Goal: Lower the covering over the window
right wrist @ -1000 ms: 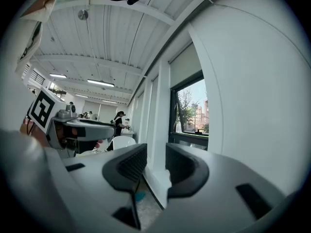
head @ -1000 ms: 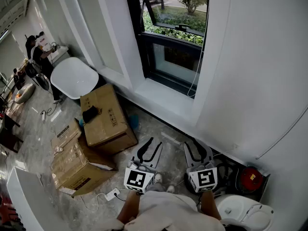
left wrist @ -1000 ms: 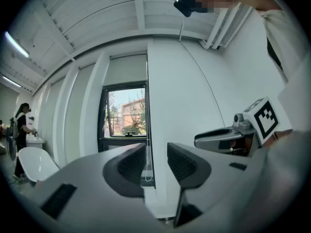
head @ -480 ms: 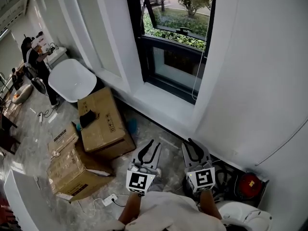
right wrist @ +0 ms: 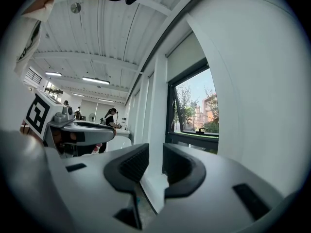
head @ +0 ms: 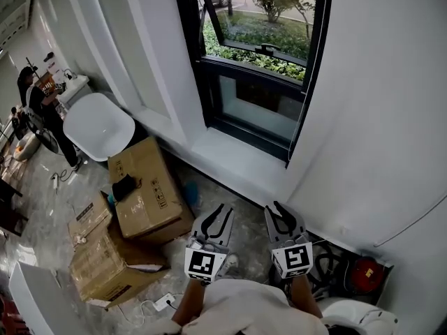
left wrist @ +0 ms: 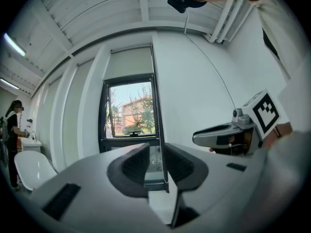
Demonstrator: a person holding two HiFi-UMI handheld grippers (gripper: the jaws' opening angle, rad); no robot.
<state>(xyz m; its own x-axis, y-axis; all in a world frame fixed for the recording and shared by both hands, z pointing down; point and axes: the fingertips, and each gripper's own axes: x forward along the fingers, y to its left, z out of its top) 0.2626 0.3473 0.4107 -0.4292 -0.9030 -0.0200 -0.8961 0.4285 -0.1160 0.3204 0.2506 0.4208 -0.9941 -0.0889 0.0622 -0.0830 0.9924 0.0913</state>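
The black-framed window point(head: 262, 82) stands ahead, its upper sash tilted open. A grey roller blind point(left wrist: 129, 62) covers only the top of the window; it also shows as the blind point(right wrist: 187, 57) in the right gripper view. A thin white pull cord point(left wrist: 162, 140) hangs by the window's right frame, far beyond the jaws. My left gripper point(head: 226, 208) is low by the person's body, its jaws closing with nothing between them. Beside it, my right gripper point(head: 273, 206) stands open and empty. Both point toward the windowsill point(head: 237, 162).
Cardboard boxes point(head: 147, 187) are stacked on the floor to the left, with a white chair point(head: 98, 125) behind them. A person point(head: 38, 103) stands far left. A red object point(head: 367, 274) and cables lie by the right wall. A power strip point(head: 164, 301) lies near the feet.
The view has shifted closer to the window, which now shows more fully. Both grippers stay low in front of the body, their jaws a little narrower. The far person has moved slightly.
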